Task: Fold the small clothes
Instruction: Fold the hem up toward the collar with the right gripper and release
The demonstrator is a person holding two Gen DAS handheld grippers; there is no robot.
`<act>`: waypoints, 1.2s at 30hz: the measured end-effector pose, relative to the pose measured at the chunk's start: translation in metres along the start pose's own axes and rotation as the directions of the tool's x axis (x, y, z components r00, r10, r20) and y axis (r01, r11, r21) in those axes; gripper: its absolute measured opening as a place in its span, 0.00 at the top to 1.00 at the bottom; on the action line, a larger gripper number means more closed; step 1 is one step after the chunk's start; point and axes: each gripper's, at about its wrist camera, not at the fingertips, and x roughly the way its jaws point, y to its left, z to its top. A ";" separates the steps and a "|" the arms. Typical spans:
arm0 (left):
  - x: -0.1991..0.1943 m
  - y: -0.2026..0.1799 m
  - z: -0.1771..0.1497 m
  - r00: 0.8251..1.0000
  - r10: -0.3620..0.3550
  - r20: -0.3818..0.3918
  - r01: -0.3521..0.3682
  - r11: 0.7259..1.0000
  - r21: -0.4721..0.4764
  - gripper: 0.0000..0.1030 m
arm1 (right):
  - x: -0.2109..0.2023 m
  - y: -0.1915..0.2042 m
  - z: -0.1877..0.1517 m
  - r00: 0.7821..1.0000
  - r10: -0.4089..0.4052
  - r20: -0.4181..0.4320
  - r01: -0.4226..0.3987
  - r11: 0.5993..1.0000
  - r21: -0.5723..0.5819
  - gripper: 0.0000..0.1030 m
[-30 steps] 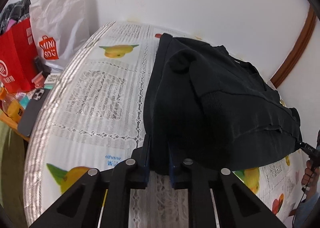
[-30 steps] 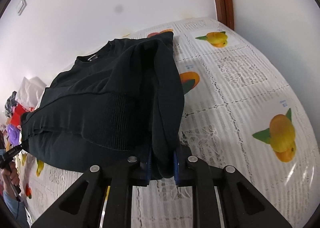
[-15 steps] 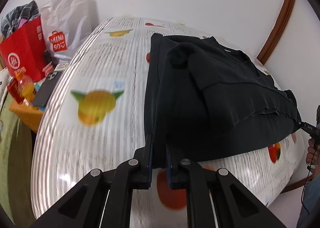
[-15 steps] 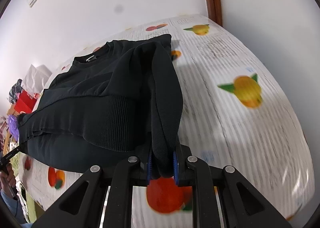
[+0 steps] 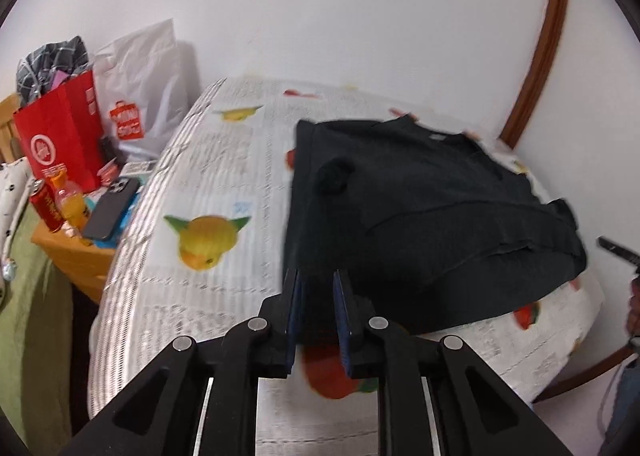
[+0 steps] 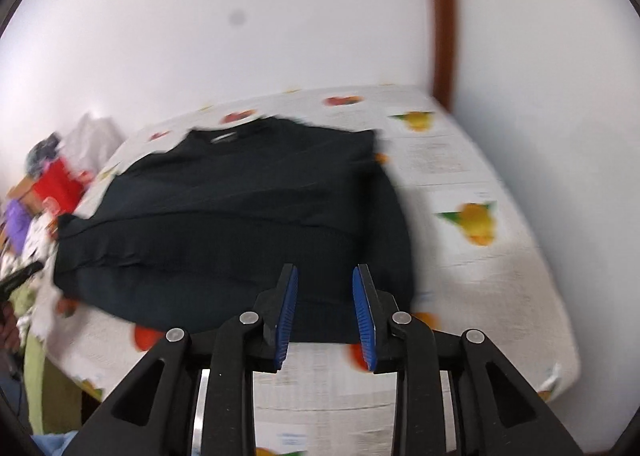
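Note:
A black sweater (image 5: pixel 424 215) lies folded on the table with the fruit-print lace cloth (image 5: pixel 208 223); it also shows in the right wrist view (image 6: pixel 240 223). My left gripper (image 5: pixel 318 288) is open and empty, just off the sweater's near left corner. My right gripper (image 6: pixel 325 284) is open and empty, just in front of the sweater's near right edge. Both views are motion-blurred.
A red paper bag (image 5: pixel 60 135), a white shopping bag (image 5: pixel 140 87), a phone (image 5: pixel 110 207) and drinks (image 5: pixel 70 199) crowd a side table at the left. A brown door frame (image 5: pixel 536 67) stands at the far right. The white wall is close behind the table.
Both grippers were shut on the sweater's near corners and held them up. Now both have opened, let go and pulled back, and the sweater lies flat on the table.

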 end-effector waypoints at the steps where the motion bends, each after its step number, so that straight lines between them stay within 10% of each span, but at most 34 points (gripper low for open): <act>1: -0.002 -0.004 0.000 1.000 -0.021 0.007 0.021 1.000 0.001 0.85 | 0.007 0.011 -0.003 0.999 0.041 -0.014 -0.041 0.999 -0.012 0.73; 5: 0.008 -0.024 -0.002 0.994 -0.107 -0.032 0.107 0.994 0.017 0.85 | 0.055 0.046 -0.013 0.992 0.097 -0.078 -0.101 0.993 -0.062 0.90; 17: 0.062 -0.083 -0.017 0.948 -0.243 -0.205 0.261 0.963 0.070 0.85 | 0.091 0.052 -0.021 0.991 0.036 -0.131 -0.042 0.998 -0.041 0.98; 36: 0.080 -0.086 0.022 0.969 -0.142 -0.202 0.151 0.988 0.032 0.85 | 0.104 0.070 0.003 0.992 -0.058 -0.111 0.052 0.997 -0.056 0.98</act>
